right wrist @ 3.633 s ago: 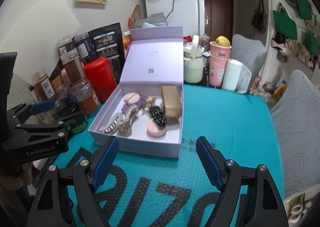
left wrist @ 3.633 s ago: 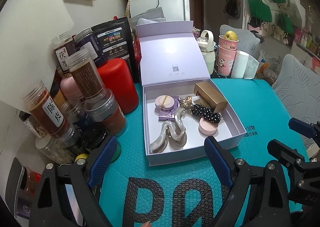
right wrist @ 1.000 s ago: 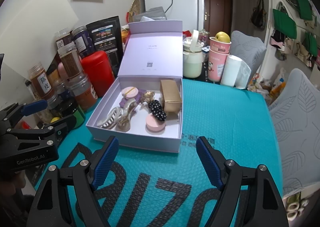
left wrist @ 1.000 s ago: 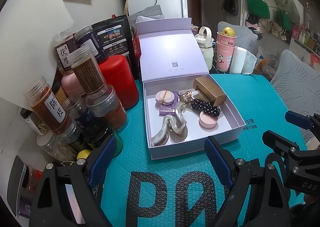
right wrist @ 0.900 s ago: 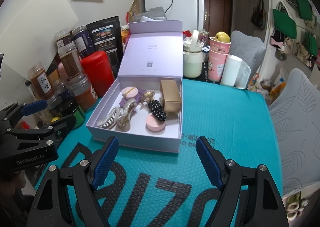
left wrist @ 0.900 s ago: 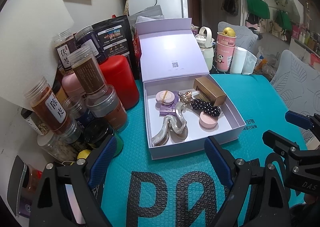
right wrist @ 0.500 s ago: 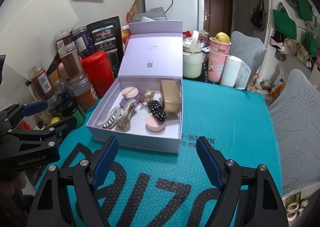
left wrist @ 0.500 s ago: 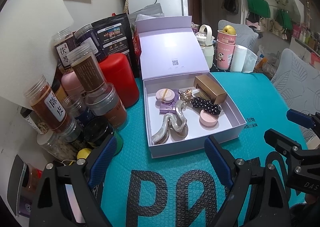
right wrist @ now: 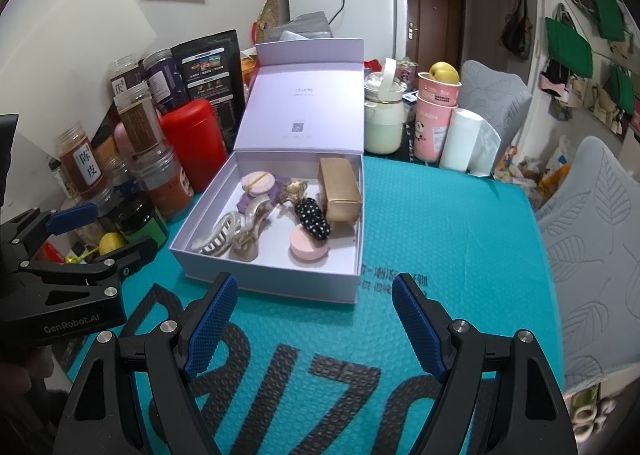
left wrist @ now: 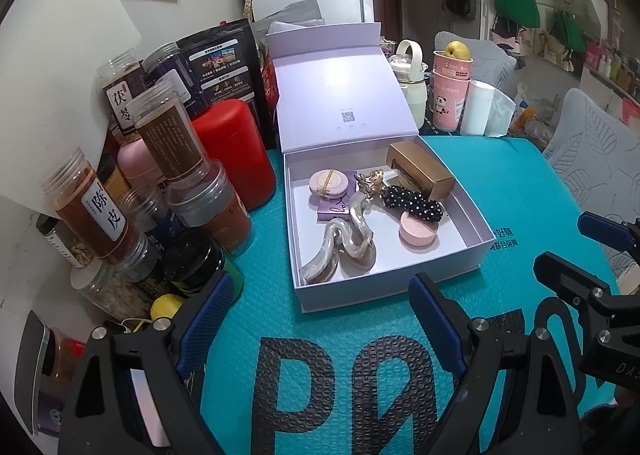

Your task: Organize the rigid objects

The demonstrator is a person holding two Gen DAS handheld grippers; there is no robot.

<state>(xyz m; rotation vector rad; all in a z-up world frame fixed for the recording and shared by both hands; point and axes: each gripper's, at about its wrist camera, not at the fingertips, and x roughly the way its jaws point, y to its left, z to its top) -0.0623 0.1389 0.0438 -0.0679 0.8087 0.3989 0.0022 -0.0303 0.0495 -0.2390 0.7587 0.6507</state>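
An open lilac gift box (left wrist: pixel 392 279) (right wrist: pixel 280 285) sits on the teal mat with its lid standing up behind it. Inside lie a gold carton (left wrist: pixel 420 170) (right wrist: pixel 339 185), a black dotted hair clip (left wrist: pixel 414 203) (right wrist: pixel 314 219), a pink round compact (left wrist: pixel 418 233) (right wrist: pixel 309 249), a lilac round compact (left wrist: pixel 328 183) (right wrist: pixel 258 183), and pearly claw clips (left wrist: pixel 340 243) (right wrist: pixel 232 235). My left gripper (left wrist: pixel 320 307) (right wrist: pixel 92 231) and my right gripper (right wrist: pixel 312 315) (left wrist: pixel 576 243) both hover open and empty just in front of the box.
Several spice jars (left wrist: pixel 172 143), a red canister (left wrist: pixel 234 151) (right wrist: pixel 194 139) and dark pouches crowd the left side. Pink cups (right wrist: pixel 434 123), a white jug (right wrist: pixel 384 119) and a paper roll (right wrist: pixel 460 141) stand behind. Teal mat (right wrist: pixel 440 239) spreads to the right; a grey chair (right wrist: pixel 592 223) beyond.
Compared with the oldest frames the box sits slightly farther from both grippers; over the last second nothing has visibly moved.
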